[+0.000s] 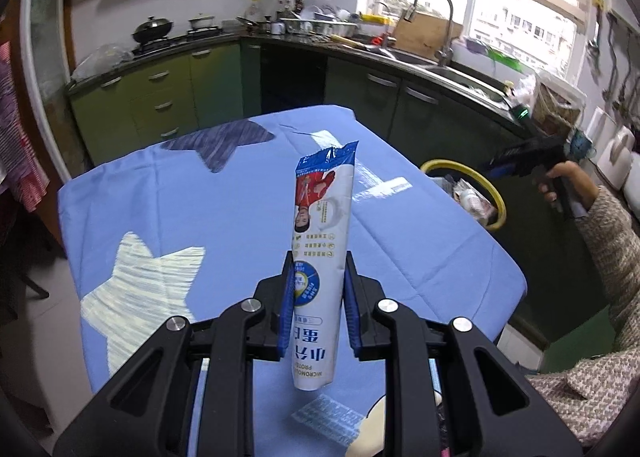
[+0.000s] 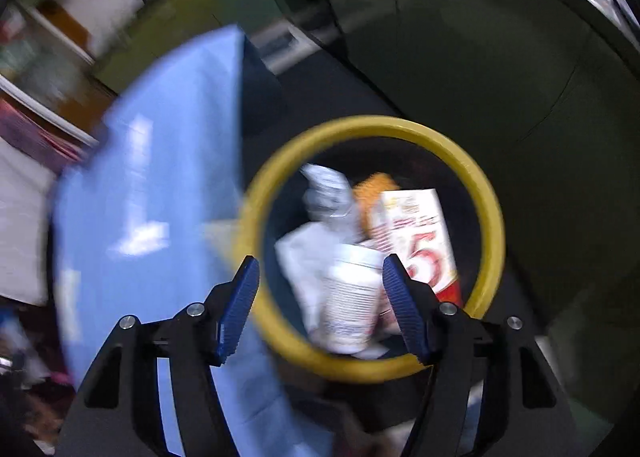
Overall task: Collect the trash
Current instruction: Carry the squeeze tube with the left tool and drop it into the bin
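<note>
My right gripper [image 2: 320, 297] hangs released above the yellow-rimmed bin [image 2: 486, 193], while my left fingers [image 1: 287, 297] clench the tube [image 1: 322, 225] beside the bin, so next I judge it must carry over.

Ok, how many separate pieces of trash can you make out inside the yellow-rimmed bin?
4: a white printed cup nearest, white crumpled paper left, red-and-white carton right, orange scrap behind. Blur may hide more underneath.
</note>
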Demonstrator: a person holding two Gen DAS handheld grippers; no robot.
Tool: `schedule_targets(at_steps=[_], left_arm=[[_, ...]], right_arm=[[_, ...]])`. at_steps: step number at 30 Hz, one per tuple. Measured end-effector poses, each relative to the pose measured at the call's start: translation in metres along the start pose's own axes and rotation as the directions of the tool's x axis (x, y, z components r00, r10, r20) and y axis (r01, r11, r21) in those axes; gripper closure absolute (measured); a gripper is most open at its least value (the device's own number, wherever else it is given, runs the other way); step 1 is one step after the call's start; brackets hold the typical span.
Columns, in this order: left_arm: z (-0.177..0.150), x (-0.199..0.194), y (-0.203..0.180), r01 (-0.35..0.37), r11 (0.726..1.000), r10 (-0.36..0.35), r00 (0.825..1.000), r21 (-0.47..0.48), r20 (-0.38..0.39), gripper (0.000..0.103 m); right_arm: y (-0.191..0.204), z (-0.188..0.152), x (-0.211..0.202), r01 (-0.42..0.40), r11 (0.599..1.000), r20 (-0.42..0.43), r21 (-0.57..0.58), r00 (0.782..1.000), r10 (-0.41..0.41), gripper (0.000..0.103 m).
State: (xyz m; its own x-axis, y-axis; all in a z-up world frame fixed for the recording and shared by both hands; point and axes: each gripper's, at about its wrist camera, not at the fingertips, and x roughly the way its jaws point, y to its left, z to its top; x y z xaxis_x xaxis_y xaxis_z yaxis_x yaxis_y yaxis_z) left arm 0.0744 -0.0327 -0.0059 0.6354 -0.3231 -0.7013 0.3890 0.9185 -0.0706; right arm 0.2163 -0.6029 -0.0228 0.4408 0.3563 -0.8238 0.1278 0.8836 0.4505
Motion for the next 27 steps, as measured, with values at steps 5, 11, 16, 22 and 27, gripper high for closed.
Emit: schedule_targets(at_steps=[5,11,16,22,27], left_arm=[[0.015,0.025,-0.022,0.060,0.996,-0.058,0.997,0.059,-0.043,0.082],[0.053,0.073,-0.078,0.201,0.969,-0.184,0.975,0.144,-0.124,0.082],[0.094,0.131,-0.146,0.336,0.920,-0.292,0.932,0.203,-0.216,0.082],[0.130,0.210,-0.220,0.420,0.884,-0.346,0.884,0.206,-0.316,0.082],[0.142,0.263,-0.262,0.353,0.912,-0.274,0.904,0.208,-0.328,0.082]], right_arm=[[0.002,-0.064,-0.047,-0.199,0.980,0.137,0.014,0.971,0.195,0.039],[-0.022,-0.150,-0.083,-0.292,0.955,0.308,0.051,0.914,0.263,0.036],[-0.064,-0.182,-0.092,-0.308,0.944,0.396,0.119,0.887,0.239,0.035],[-0.100,-0.193,-0.089,-0.304,0.935,0.416,0.181,0.885,0.207,0.035],[-0.127,-0.200,-0.083,-0.299,0.928,0.422,0.222,0.888,0.185,0.035]])
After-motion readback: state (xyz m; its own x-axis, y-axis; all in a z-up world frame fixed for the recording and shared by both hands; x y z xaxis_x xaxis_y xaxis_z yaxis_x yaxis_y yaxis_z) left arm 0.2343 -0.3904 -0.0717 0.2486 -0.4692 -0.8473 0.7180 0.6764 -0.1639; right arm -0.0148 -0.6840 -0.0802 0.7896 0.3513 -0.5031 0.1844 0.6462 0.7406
